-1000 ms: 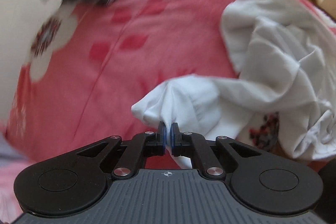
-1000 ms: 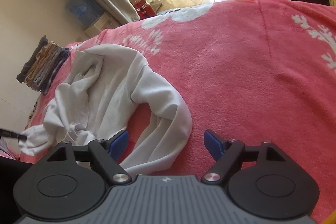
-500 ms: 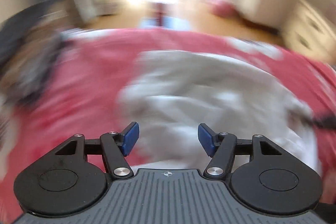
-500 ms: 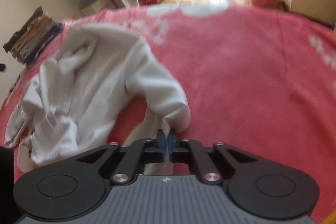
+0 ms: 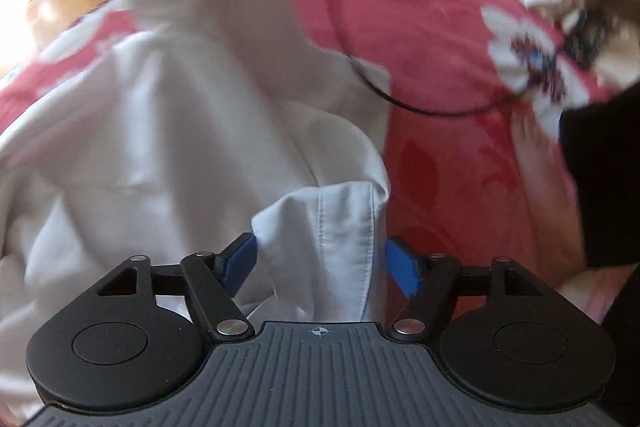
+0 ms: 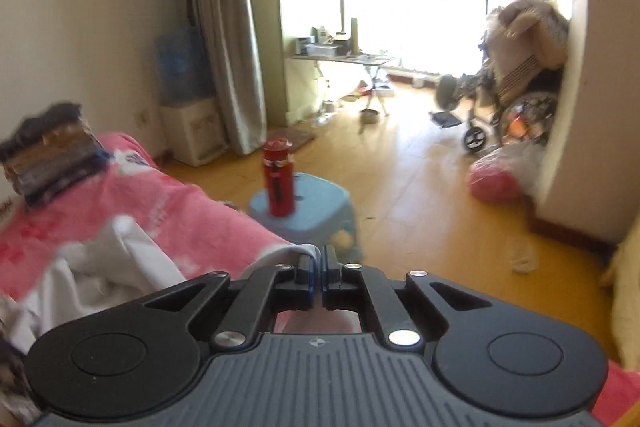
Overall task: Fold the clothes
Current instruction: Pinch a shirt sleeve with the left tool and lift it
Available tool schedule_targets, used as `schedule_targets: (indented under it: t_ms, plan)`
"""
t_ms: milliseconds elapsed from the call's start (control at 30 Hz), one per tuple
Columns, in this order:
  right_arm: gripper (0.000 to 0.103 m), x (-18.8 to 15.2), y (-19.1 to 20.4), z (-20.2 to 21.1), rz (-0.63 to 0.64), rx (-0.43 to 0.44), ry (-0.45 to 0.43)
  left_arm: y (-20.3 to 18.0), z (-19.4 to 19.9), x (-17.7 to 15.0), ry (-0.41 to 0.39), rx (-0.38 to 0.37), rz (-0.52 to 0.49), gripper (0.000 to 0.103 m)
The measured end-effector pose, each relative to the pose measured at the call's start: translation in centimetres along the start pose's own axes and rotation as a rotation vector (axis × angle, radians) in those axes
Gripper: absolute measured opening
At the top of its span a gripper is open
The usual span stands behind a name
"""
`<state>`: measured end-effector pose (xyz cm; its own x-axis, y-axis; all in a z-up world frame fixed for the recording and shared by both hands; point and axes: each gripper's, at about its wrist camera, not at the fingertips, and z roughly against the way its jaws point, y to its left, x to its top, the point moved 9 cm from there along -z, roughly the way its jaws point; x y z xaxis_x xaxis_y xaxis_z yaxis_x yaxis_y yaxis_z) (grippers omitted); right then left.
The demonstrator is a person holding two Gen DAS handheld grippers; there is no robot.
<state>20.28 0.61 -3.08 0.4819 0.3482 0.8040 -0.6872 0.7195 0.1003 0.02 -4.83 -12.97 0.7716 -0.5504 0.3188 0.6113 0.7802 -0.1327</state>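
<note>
Both grippers have changed over the last second. Left gripper [image 5: 320, 259], which was pinching a fold of the white shirt [image 5: 180, 131] a second ago and had let go half a second back, now has its blue pads [image 5: 240, 261] spread wide, with a stitched hem of the shirt lying between them, touching the left pad. Right gripper [image 6: 318, 273], wide apart a second ago, has been clamped since half a second back on an edge of the shirt [image 6: 120, 267]; its view has swung up from the bed to the room.

In the left view the shirt lies crumpled on the pink blanket [image 5: 440, 27], part of it lifted and blurred. A thin black cable [image 5: 420, 109] crosses the blanket beside it. In the right view, a stack of folded clothes [image 6: 52, 155] sits on the blanket near the wall, well apart from the shirt. Beyond the bed, a red bottle [image 6: 278, 179] stands on a blue stool [image 6: 320, 203].
</note>
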Motion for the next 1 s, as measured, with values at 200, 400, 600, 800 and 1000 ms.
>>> schedule_targets:
  t_ms: [200,400,600,800,1000]
  plan:
    - [0.069,-4.0,-1.3,1.8,-0.010,-0.017,0.086,-0.7,-2.9,-0.8,0.119,0.077,-0.094,0.071]
    - [0.077,-9.0,-7.1,10.1,-0.326,-0.061,0.055,-0.2,-3.4,-0.9,0.137,0.028,-0.019,0.017]
    - [0.077,-15.1,-7.5,13.5,-0.531,-0.042,0.087,1.1,-2.3,1.8,0.088,-0.259,0.328,0.006]
    - [0.076,-20.2,-6.7,15.5,-0.654,-0.016,0.123,3.5,-0.6,10.2,-0.110,-0.493,0.589,0.005]
    - [0.076,-19.1,-8.4,15.7,-0.685,-0.032,0.062,4.0,0.7,19.7,-0.310,-0.579,0.622,0.006]
